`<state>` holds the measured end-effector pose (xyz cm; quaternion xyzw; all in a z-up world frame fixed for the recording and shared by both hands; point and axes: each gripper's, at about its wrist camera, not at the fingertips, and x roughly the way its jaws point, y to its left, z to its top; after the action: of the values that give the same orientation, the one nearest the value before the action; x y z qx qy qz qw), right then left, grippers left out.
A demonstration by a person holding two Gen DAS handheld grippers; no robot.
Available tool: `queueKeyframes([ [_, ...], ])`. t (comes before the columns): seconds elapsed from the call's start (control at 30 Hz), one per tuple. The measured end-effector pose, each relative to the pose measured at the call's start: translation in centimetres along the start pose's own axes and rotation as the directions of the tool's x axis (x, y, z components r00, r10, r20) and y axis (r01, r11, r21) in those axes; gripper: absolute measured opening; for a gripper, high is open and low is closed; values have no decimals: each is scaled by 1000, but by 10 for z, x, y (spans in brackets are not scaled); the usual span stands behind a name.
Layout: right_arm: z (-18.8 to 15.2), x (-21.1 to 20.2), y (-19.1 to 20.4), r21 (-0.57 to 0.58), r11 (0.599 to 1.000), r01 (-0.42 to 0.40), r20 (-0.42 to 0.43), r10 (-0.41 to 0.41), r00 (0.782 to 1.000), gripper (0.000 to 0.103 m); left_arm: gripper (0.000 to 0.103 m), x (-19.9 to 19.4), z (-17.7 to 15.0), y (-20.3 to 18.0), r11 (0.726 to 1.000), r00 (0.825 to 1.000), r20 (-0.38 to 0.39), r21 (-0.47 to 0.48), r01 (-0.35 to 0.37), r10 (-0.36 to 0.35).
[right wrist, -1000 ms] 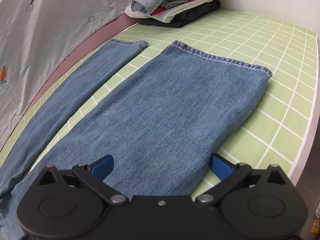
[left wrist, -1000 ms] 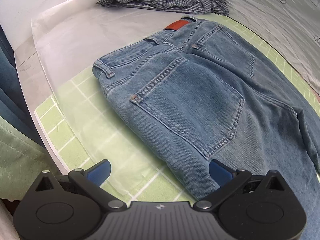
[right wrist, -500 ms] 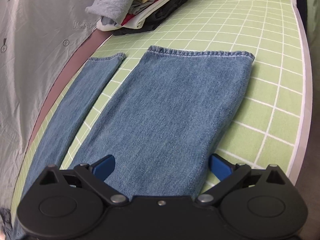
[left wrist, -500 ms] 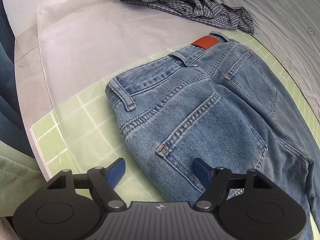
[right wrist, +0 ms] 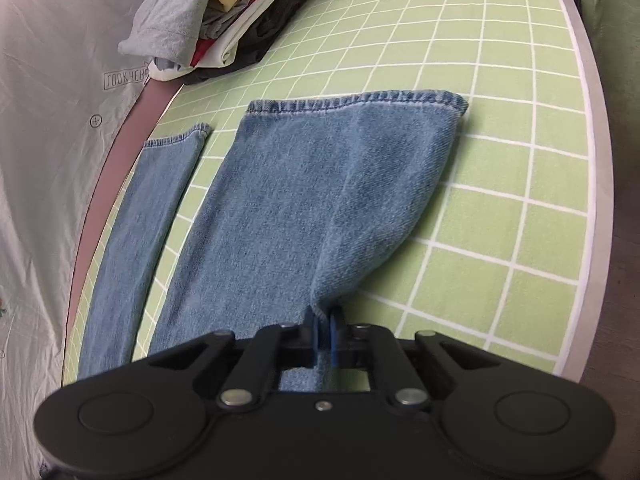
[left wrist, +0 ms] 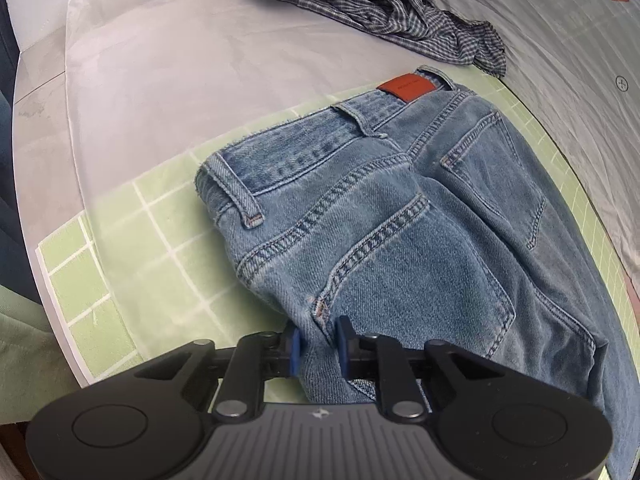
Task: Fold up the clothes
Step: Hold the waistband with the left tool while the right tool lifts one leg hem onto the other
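The jeans [left wrist: 400, 216] lie spread flat, legs apart, ahead of both grippers; left gripper [left wrist: 318, 346] pinches the hip edge, right gripper [right wrist: 323, 336] the leg edge. Folding remains.

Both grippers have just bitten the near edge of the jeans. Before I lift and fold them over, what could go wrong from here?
1. The right gripper pinches only a thin bunched ridge of the blue denim jeans leg; it may slip out under the weight.
2. The left gripper grips beside the back pocket, possibly only the top layer, so the fold could come out skewed.
3. The crumpled checked shirt lies just beyond the waistband and could get caught.
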<state>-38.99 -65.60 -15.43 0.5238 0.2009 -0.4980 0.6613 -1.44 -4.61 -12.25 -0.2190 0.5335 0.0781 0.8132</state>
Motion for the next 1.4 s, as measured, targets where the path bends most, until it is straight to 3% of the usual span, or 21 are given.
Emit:
queueKeyframes([
  [0.23,2,-42,9,-62,996,-63,63,67,996,4,13,-36,-7,-8,993,991,112,86,-78,68],
  [0.37,10,-74,13,-60,989,-136,96,141,985,4,13,-77,-6,6,996,985,154,34,-80,74],
  [0.47,14,-95,21,-96,979,-179,121,190,974,4,13,-85,-9,3,994,979,179,33,-102,95],
  [0.73,30,-76,53,-164,967,-196,120,217,969,4,12,-106,-15,-16,988,955,264,33,-150,136],
  [1.0,63,-41,150,-331,904,-269,122,324,938,4,12,-100,21,-88,987,921,378,85,-135,94],
  [1.17,78,24,247,-462,851,-249,100,330,939,4,13,-65,71,-153,988,917,397,120,-94,39],
  [1.2,78,42,266,-482,842,-243,93,325,941,4,14,-52,84,-170,987,909,415,129,-99,37],
  [1.27,77,78,305,-521,822,-229,80,314,946,8,19,-28,106,-201,978,890,452,152,-143,60],
  [1.3,77,96,325,-541,811,-222,74,309,948,27,21,-17,115,-215,970,880,468,165,-176,80],
  [1.33,73,105,335,-551,808,-208,72,294,953,46,27,-10,121,-226,962,884,457,183,-202,99],
  [1.4,62,116,344,-567,803,-186,67,270,961,51,42,-3,123,-237,956,889,446,200,-216,107],
])
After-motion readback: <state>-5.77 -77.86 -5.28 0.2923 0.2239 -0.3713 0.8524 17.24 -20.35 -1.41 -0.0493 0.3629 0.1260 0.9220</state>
